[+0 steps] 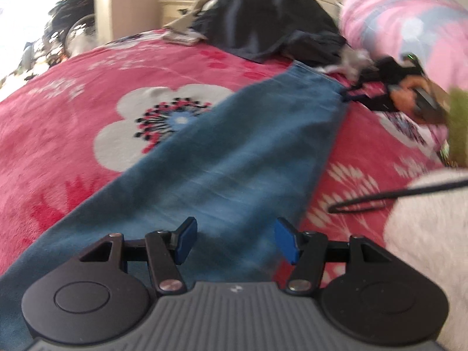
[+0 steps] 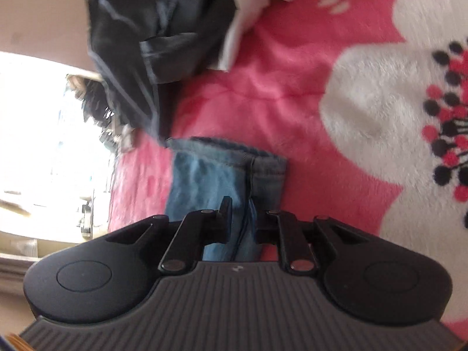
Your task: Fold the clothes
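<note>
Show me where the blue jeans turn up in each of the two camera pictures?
Left wrist view: the blue jeans run diagonally from bottom left to upper right, across the middle.
Right wrist view: only the hem end of the jeans shows, low centre, running between the gripper fingers.
Shared landmark: the pink flowered blanket beneath them.

You are looking at a fluffy pink bed blanket [image 1: 87, 87] printed with big white flowers, lying spread across the bed. A thin black looped cord [image 1: 365, 201] is resting on it near a pale fuzzy cushion [image 1: 424, 234]. A cream bedside cabinet [image 1: 175, 8] is standing beyond.
</note>
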{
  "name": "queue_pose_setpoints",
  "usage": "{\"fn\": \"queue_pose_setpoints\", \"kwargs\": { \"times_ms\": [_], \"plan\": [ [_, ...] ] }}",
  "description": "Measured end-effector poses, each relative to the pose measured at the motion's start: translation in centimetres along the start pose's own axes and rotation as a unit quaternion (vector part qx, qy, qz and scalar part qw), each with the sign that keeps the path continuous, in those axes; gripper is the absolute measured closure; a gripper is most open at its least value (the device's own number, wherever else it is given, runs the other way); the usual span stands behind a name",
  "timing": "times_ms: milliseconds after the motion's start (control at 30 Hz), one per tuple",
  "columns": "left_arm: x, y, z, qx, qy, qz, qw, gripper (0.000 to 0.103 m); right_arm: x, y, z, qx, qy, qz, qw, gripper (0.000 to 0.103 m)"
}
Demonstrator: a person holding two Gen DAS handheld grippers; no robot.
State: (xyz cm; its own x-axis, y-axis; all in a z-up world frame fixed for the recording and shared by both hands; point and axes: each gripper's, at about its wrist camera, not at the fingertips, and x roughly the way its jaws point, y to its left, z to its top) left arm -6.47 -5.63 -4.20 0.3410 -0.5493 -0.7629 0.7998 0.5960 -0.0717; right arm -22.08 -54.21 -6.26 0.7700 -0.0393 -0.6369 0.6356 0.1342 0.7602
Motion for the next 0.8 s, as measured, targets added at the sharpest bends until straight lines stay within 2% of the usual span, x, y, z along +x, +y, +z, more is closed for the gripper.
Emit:
{"fn": "queue_pose_setpoints", "kwargs": {
  "times_ms": [200, 300, 400, 467, 500, 533, 567, 600, 800],
  "plan": [
    [0.3, -2.5, -1.1, 0.060, 0.011, 0.014, 0.9980, 0.048, 0.4, -0.2, -0.4, 0.041, -0.015, 0.001, 0.999, 0.086],
    [0.6, -3.3, -1.5, 0.089, 0.012, 0.024, 0.9957, 0.049, 0.9, -0.3, -0.3, 0.065, -0.027, 0.009, 0.998, 0.079],
    [0.9, -3.6, -1.7, 0.098, 0.010, 0.039, 0.9944, 0.060, 1.2, 0.1, -0.3, 0.062, -0.044, 0.012, 0.997, 0.078],
    [0.8, -3.4, -1.6, 0.087, 0.006, 0.038, 0.9955, 0.067, 1.2, 0.3, -0.4, 0.049, -0.056, 0.007, 0.997, 0.082],
    [0.7, -3.3, -1.5, 0.080, 0.004, 0.035, 0.9962, 0.073, 0.9, 0.5, -0.6, 0.038, -0.065, 0.003, 0.997, 0.092],
    [0.6, -3.2, -1.5, 0.076, 0.004, 0.029, 0.9967, 0.077, 0.6, 0.8, -0.6, 0.026, -0.074, 0.001, 0.997, 0.097],
    [0.6, -3.1, -1.5, 0.075, 0.005, 0.022, 0.9970, 0.079, 0.3, 1.1, -0.6, 0.016, -0.082, 0.003, 0.996, 0.098],
    [0.6, -3.0, -1.4, 0.073, 0.006, 0.016, 0.9972, 0.086, -0.1, 1.5, -0.7, 0.002, -0.089, 0.006, 0.996, 0.100],
    [0.5, -3.0, -1.5, 0.080, 0.006, 0.007, 0.9967, 0.088, -2.1, 4.4, -1.3, -0.073, -0.119, 0.005, 0.990, 0.101]
  ]
}}
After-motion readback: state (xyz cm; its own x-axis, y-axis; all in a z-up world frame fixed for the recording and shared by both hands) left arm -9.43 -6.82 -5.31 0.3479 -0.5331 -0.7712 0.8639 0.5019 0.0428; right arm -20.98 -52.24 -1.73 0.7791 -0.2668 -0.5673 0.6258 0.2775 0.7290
